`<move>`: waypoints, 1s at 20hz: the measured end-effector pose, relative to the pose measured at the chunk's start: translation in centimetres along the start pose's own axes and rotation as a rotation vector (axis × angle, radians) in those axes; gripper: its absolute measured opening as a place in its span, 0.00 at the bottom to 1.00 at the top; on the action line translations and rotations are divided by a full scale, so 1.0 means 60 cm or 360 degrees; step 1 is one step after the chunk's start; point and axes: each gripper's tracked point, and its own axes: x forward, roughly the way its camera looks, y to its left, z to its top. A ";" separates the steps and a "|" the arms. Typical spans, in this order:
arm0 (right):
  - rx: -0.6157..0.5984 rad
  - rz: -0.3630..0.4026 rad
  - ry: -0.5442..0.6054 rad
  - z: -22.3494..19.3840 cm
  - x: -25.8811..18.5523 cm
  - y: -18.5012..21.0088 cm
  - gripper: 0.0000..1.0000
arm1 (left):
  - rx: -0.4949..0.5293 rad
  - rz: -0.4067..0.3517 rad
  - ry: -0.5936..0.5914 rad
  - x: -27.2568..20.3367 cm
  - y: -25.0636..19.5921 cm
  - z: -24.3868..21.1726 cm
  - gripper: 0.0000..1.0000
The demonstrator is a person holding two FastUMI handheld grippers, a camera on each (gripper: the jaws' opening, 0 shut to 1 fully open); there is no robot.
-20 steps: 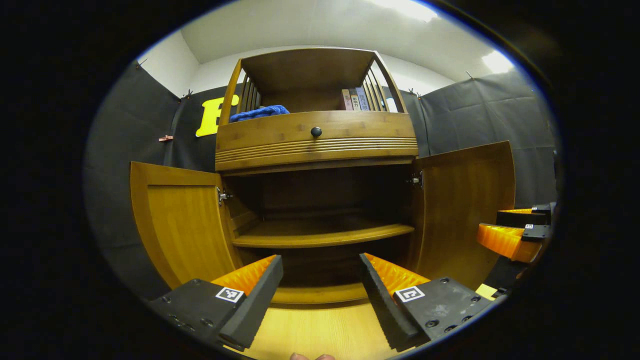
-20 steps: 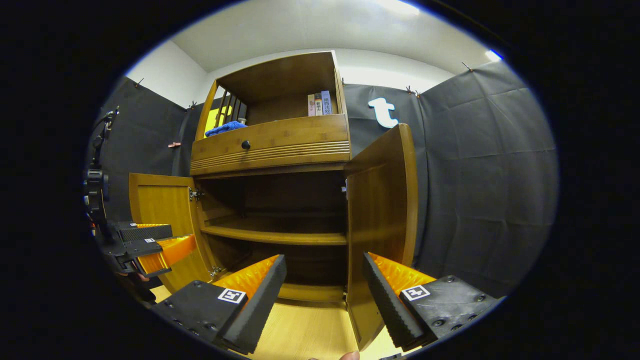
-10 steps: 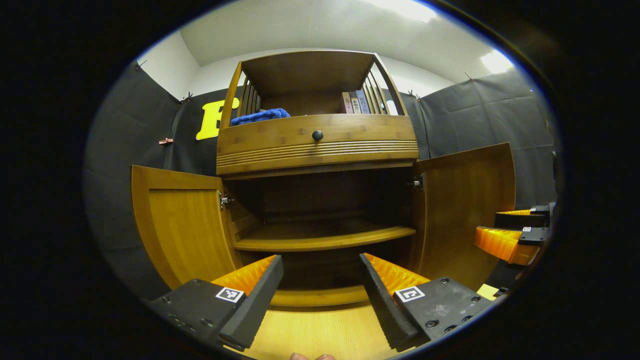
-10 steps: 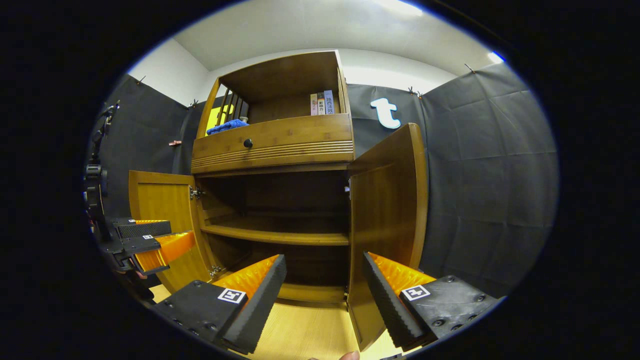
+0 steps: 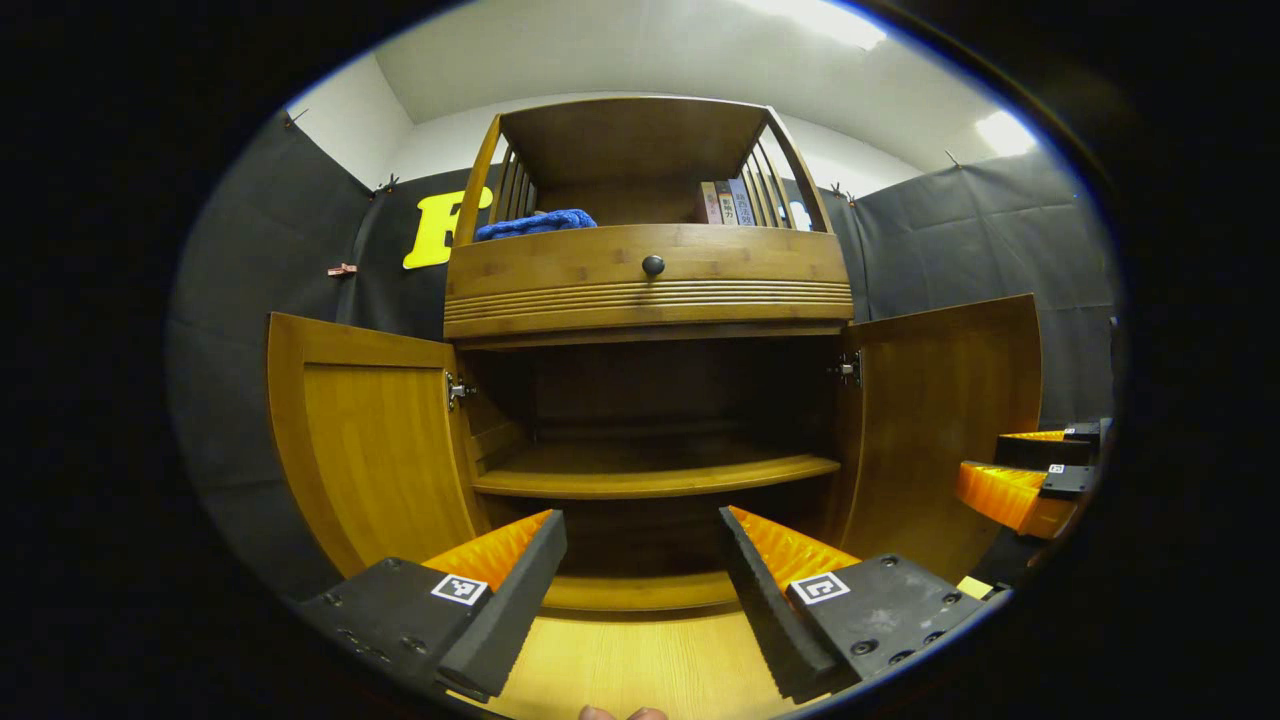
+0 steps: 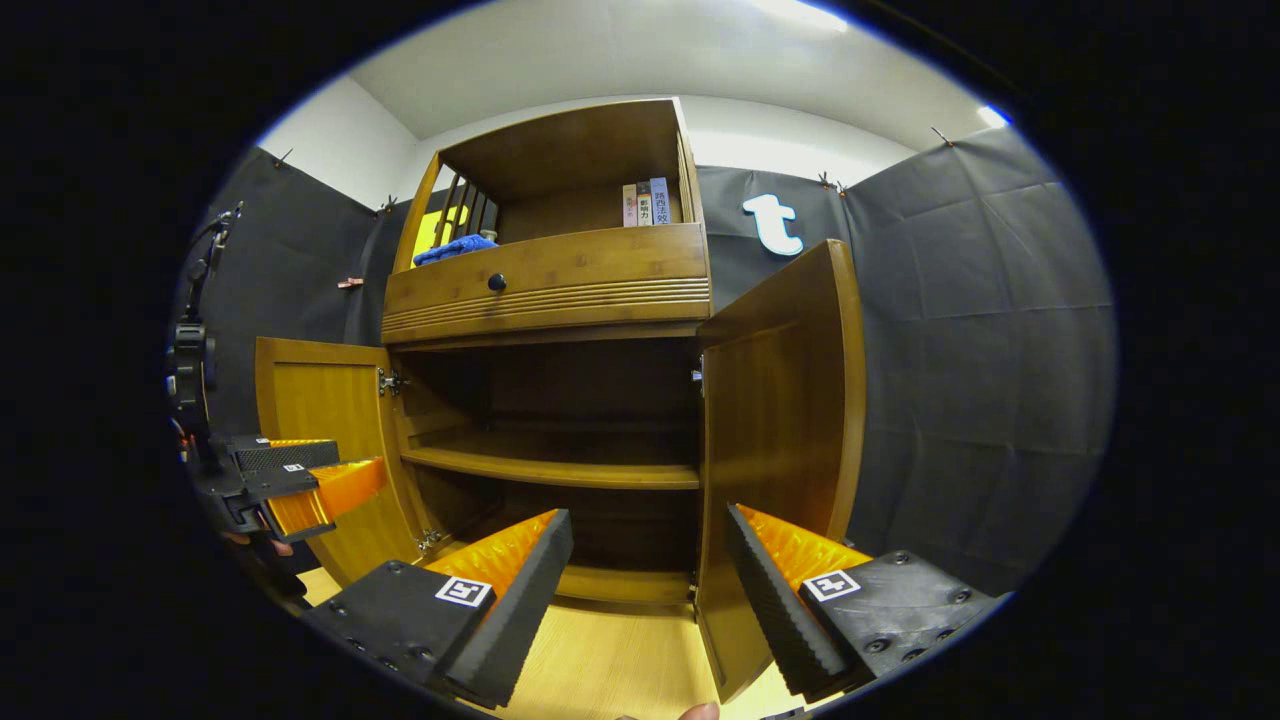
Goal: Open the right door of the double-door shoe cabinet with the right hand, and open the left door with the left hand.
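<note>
Fingers of the left gripper (image 5: 642, 590) stand wide apart at the bottom of the left gripper view, holding nothing, with bare wooden floor (image 5: 640, 665) between and below them. Just past their tips is the base of the shoe cabinet (image 5: 650, 290), so the cabinet's open lower bay sits straight ahead of this gripper and apart from it. The left door (image 5: 365, 440) is swung out to the left, off the gripper's left finger, and the right door (image 5: 940, 420) is swung out to the right, beyond the right finger; neither door is touched. At the far right edge of the same view the right gripper (image 5: 1030, 475) shows, near the right door's outer edge.

In the right gripper view the right gripper's fingers also stand wide apart and empty. The right door's lower edge falls between them, nearer the right finger, a little way ahead and not in contact. The left gripper appears at the left edge of that view, in front of the left door.

Farther in, a single shelf (image 5: 655, 475) crosses the dark lower bay. Above the bay runs a drawer front with a dark knob (image 5: 653, 265). On top, in the open upper section, lie a blue cloth (image 5: 535, 223) at the left and a few books (image 5: 725, 203) standing at the right
</note>
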 end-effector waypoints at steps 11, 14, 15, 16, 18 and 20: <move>0.0007 -0.0025 -0.0006 0.001 -0.003 -0.007 1.00 | 0.0011 -0.0034 -0.0003 0.003 -0.015 -0.002 0.94; 0.0007 -0.0025 -0.0007 0.001 -0.006 -0.007 0.97 | 0.0014 -0.0036 -0.0005 0.002 -0.015 -0.003 0.94; 0.0006 -0.0022 -0.0006 0.000 -0.006 -0.006 0.97 | 0.0015 -0.0034 -0.0006 0.001 -0.014 -0.002 0.94; 0.0005 -0.0020 -0.0005 0.001 -0.006 -0.004 0.97 | 0.0013 -0.0031 -0.0007 0.002 -0.012 -0.002 0.94; 0.0005 -0.0017 -0.0005 0.002 -0.007 -0.004 0.97 | 0.0012 -0.0031 -0.0011 0.001 -0.013 -0.002 0.94; 0.0007 -0.0016 -0.0008 0.002 -0.008 -0.004 1.00 | 0.0017 -0.0030 -0.0011 -0.001 -0.013 -0.002 0.94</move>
